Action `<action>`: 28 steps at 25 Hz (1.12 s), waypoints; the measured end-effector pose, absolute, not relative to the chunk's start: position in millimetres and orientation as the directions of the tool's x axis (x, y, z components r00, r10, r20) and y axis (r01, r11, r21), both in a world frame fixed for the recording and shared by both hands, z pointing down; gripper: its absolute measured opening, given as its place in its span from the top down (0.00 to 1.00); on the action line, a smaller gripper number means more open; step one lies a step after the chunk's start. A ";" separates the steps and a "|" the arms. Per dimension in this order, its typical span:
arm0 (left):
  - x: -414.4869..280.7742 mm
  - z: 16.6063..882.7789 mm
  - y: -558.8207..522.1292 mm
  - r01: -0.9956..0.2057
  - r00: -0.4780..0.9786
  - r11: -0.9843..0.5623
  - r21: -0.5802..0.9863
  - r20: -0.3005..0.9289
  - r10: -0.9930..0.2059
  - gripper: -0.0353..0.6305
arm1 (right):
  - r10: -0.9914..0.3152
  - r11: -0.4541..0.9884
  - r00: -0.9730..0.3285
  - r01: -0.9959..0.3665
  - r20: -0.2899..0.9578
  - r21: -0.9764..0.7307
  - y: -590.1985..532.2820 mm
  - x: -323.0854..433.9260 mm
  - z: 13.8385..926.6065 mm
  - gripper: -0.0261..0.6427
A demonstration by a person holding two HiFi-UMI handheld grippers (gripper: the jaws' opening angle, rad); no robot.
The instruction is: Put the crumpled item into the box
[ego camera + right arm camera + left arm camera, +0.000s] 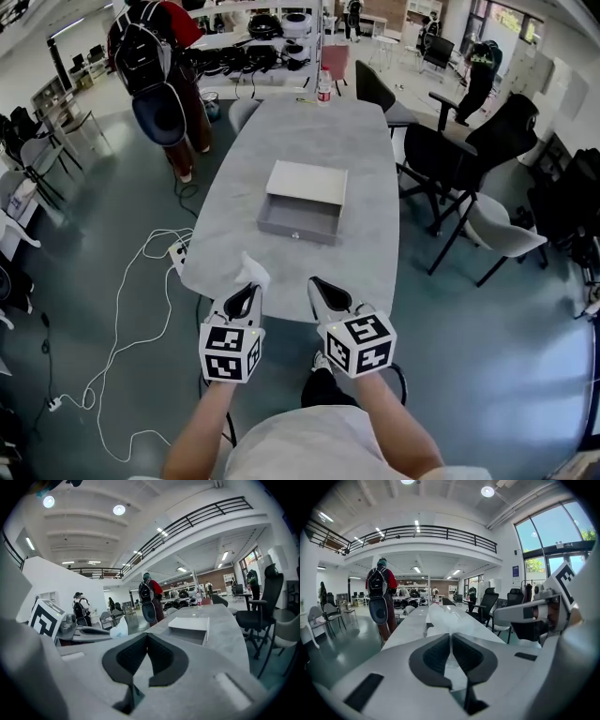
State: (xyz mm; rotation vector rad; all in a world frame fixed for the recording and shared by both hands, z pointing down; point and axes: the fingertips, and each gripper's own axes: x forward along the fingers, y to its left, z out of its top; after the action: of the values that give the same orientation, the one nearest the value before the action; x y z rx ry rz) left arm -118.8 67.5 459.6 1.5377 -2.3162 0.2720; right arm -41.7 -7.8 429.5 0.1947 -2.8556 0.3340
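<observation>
A white crumpled item [252, 273] sticks out past the tips of my left gripper [246, 292], which is shut on it at the table's near edge. In the left gripper view the crumpled item [440, 617] rises from between the touching pads of the left gripper [451, 637]. The open grey box [302, 214], with its pale lid raised behind it, sits mid-table ahead of both grippers. My right gripper [318, 287] is beside the left one, shut and empty. In the right gripper view the right gripper [146, 637] points toward the box [190, 628], with the crumpled item [119, 629] at its left.
A grey oval table [319, 141] carries a water bottle [324, 86] at its far end. A person with a backpack [155, 56] stands at the far left. Dark chairs [441, 159] line the right side. A white cable [131, 281] lies on the floor at left.
</observation>
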 end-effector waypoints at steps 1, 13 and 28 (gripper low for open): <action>-123.6 461.0 59.2 -0.919 -0.353 0.394 0.027 0.392 -0.849 0.91 | -0.098 0.964 -0.957 -0.159 0.273 -0.212 -15.7 -46.8 431.1 0.96; -168.6 471.8 -42.3 -0.922 -0.338 0.388 0.025 0.440 -0.832 0.91 | -0.054 0.963 -0.951 -0.130 0.303 -0.235 -109.6 -100.4 439.4 0.96; -185.6 499.3 -121.7 -0.954 -0.285 0.285 -0.090 0.559 -0.779 0.91 | -0.006 0.946 -0.956 -0.100 0.293 -0.307 -185.9 -125.8 460.2 0.96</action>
State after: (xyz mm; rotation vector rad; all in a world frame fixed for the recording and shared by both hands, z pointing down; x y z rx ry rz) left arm -185.6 -121.7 499.3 1.5581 -2.1519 0.5828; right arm -125.8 -185.9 460.2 0.0779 -2.8103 0.4647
